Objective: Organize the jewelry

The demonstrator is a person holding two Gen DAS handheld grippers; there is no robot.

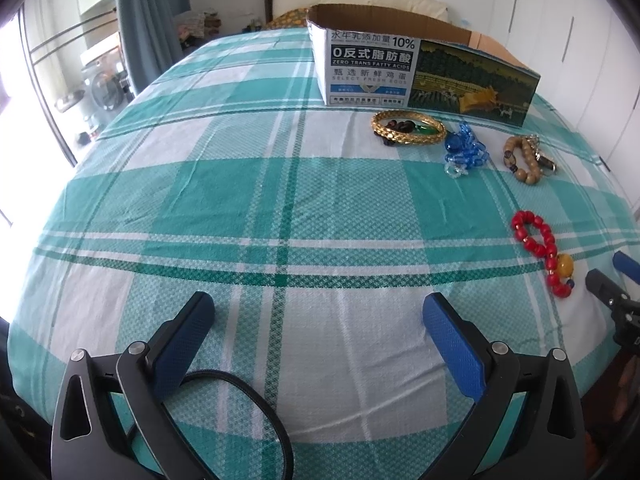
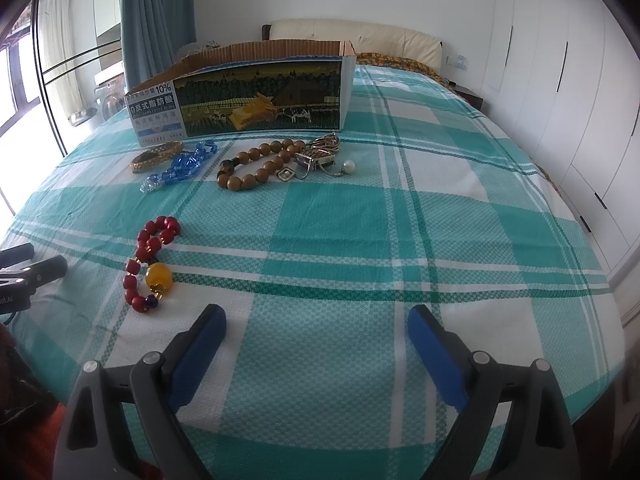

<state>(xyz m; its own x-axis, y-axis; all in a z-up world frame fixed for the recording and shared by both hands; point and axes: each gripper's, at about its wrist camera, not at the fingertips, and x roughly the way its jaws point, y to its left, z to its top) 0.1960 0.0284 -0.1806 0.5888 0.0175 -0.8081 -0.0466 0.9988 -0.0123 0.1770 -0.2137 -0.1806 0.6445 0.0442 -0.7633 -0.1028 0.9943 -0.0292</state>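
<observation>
Nothing is picked up yet: both the left tongs (image 1: 318,312) and the right tongs (image 2: 318,322) hang spread wide and empty over the bed (image 1: 240,200). The jewelry lies loose on the sheet before the open box (image 2: 256,96): a gold bangle (image 1: 408,127), blue beads (image 1: 464,150), brown beads (image 2: 256,162) and, nearest, red beads (image 2: 150,262). I'd guess the right tongs go left to the red beads first, then lift them into the box. Only the right view shows the pearl (image 2: 350,166) and metal chain (image 2: 320,152) clearly; only the left shows dark beads inside the bangle.
</observation>
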